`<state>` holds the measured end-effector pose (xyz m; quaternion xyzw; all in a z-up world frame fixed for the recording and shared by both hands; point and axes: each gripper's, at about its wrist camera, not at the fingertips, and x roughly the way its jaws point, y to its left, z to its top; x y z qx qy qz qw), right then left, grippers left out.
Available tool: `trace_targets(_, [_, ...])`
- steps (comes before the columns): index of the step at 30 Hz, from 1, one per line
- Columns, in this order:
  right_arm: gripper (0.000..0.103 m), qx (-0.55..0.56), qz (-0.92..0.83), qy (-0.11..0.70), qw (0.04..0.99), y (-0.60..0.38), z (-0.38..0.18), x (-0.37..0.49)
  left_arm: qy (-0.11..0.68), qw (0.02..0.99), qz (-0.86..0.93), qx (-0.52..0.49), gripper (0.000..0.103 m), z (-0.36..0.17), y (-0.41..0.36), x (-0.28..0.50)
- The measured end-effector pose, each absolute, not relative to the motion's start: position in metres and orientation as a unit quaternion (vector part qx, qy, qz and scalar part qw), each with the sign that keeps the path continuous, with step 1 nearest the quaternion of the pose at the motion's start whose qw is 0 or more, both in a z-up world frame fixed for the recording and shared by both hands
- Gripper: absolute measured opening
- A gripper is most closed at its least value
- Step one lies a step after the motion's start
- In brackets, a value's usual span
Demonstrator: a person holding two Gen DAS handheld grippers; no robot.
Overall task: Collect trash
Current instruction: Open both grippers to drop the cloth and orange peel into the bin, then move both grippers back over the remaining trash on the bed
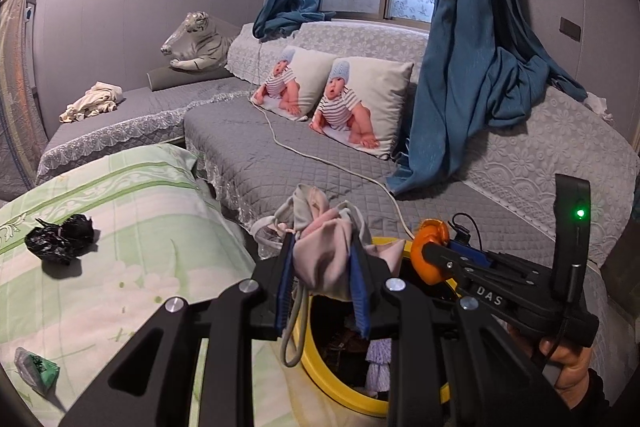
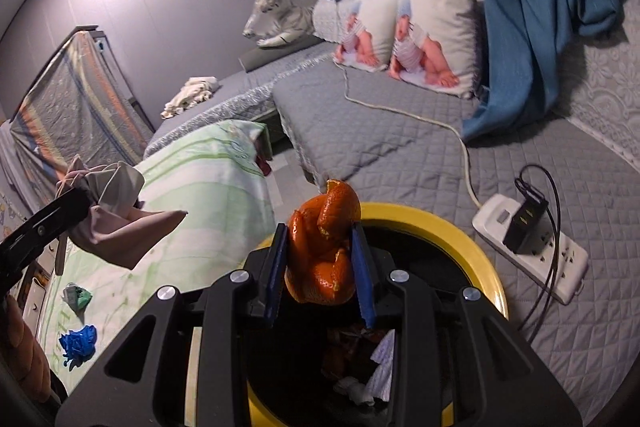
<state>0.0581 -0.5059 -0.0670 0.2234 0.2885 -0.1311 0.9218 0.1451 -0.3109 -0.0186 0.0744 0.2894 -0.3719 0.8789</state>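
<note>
My left gripper (image 1: 325,251) is shut on a crumpled pinkish-grey face mask (image 1: 332,247) with dangling ear loops, held over the near left rim of a yellow-rimmed bin (image 1: 320,367). My right gripper (image 2: 322,243) is shut on an orange peel (image 2: 324,247) above the same bin (image 2: 460,239), which holds paper scraps and other litter. The right gripper (image 1: 430,259) with the peel (image 1: 430,247) shows in the left wrist view; the left gripper's finger and mask (image 2: 116,219) show at the left of the right wrist view.
On the green-striped cover (image 1: 120,227) lie a black crumpled bag (image 1: 60,239), a green wrapper (image 1: 38,371) and a blue glove (image 2: 78,343). A white power strip (image 2: 532,251) with charger and cable lies on the grey quilted sofa (image 1: 320,147). Pillows, curtains and a toy tiger stand behind.
</note>
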Motion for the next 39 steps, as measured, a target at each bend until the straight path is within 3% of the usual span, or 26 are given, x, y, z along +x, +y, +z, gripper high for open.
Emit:
trace_targets(12, [0.03, 0.243, -0.159, 0.318, 0.903, -0.525, -0.098, 0.053, 0.346, 0.845, -0.398, 0.082, 0.025, -0.059, -0.347, 0.151])
trace_targets(17, [0.036, 0.254, -0.169, 0.329, 0.894, -0.532, -0.11, 0.053, 0.371, 0.84, -0.388, 0.083, 0.029, -0.075, -0.353, 0.16])
trace_targets(20, [0.049, 0.261, -0.184, 0.327, 0.889, -0.538, -0.114, 0.05, 0.378, 0.841, -0.378, 0.084, 0.037, -0.082, -0.353, 0.165])
trace_targets(23, [0.052, 0.266, -0.194, 0.326, 0.886, -0.542, -0.116, 0.046, 0.379, 0.847, -0.364, 0.075, 0.053, -0.083, -0.346, 0.17])
trace_targets(25, [0.058, 0.271, -0.193, 0.325, 0.885, -0.543, -0.116, 0.045, 0.375, 0.855, -0.353, 0.068, 0.071, -0.081, -0.339, 0.172])
trace_targets(28, [0.065, 0.267, -0.187, 0.322, 0.889, -0.538, -0.111, 0.047, 0.358, 0.868, -0.338, 0.056, 0.085, -0.073, -0.327, 0.174])
trace_targets(31, [0.073, 0.256, -0.169, 0.309, 0.9, -0.526, -0.098, 0.053, 0.34, 0.883, -0.32, 0.052, 0.092, -0.062, -0.312, 0.178])
trace_targets(39, [0.075, 0.207, -0.109, 0.292, 0.927, -0.475, -0.055, 0.088, 0.328, 0.91, -0.248, 0.045, 0.095, -0.039, -0.245, 0.194])
